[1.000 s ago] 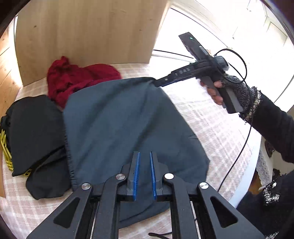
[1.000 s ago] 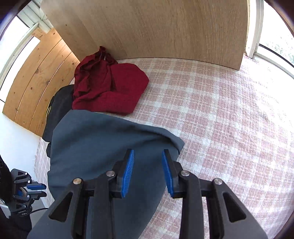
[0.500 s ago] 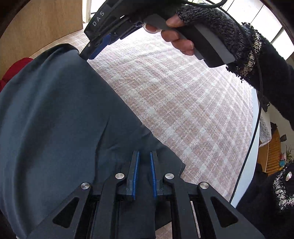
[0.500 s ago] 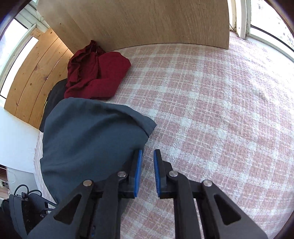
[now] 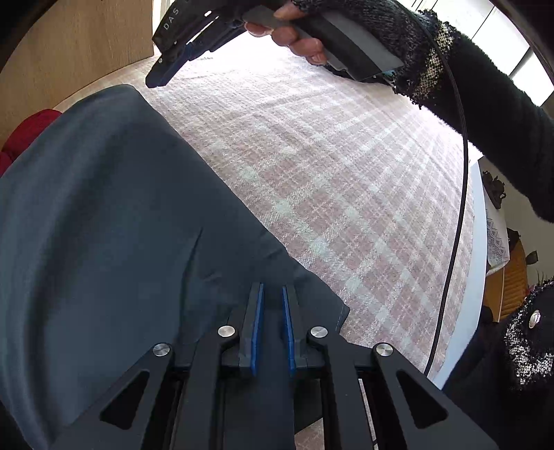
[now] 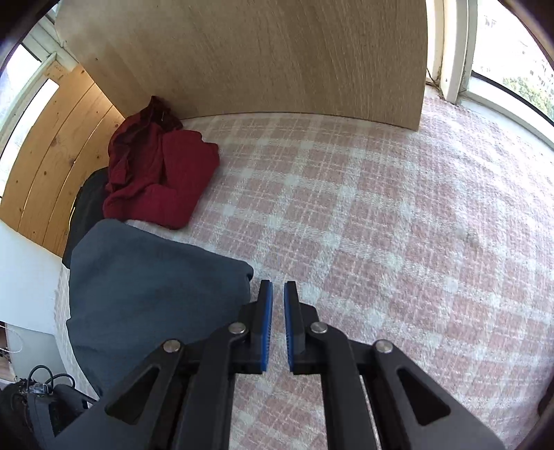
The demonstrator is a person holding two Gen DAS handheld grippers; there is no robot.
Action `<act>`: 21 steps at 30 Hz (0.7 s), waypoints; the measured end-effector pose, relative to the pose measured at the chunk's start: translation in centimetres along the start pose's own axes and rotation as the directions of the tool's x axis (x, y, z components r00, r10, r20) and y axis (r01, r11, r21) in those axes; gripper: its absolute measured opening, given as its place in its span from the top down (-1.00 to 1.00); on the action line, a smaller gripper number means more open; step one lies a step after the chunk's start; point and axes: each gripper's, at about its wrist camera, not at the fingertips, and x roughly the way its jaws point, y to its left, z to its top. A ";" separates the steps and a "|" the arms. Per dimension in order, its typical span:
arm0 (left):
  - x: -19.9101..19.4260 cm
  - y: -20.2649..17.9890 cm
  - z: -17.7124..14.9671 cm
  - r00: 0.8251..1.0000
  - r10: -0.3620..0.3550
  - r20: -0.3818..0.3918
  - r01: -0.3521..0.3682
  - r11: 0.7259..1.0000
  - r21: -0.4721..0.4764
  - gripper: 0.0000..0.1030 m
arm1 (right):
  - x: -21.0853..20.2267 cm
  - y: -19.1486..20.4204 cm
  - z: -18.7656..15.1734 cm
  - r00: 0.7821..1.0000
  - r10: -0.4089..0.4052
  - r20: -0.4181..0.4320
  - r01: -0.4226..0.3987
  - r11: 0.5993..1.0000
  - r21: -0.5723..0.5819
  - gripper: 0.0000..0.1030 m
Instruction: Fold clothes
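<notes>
Two pictures show one moment. From the left wrist, the left hand-held gripper (image 5: 272, 304) sits low over a big dark blue-grey cloth (image 5: 104, 221). Its blue pads are close together with cloth between them, so it looks clamped on the near corner. The cloth is smooth, with one long crease, and covers the left side of the pink checked worktop (image 5: 346, 180). Up top, a hand (image 5: 297, 31) in a black sleeve holds the right hand-held gripper (image 5: 159, 78), which is just above the cloth's far corner, not touching.

From the right wrist, the right hand-held gripper (image 6: 278, 301) has its pads nearly together with nothing between them. The blue-grey cloth (image 6: 152, 287) lies just left of it. A crumpled red garment (image 6: 162, 183) lies behind, near a wooden board (image 6: 259, 59), partly on a black garment (image 6: 88, 207).
</notes>
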 end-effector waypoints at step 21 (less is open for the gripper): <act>-11.4 11.3 -13.3 0.953 0.281 0.113 -0.213 0.887 -0.410 0.96 | 0.6 11.6 -10.5 0.999 -0.017 -0.048 0.010 0.989 -0.145 0.61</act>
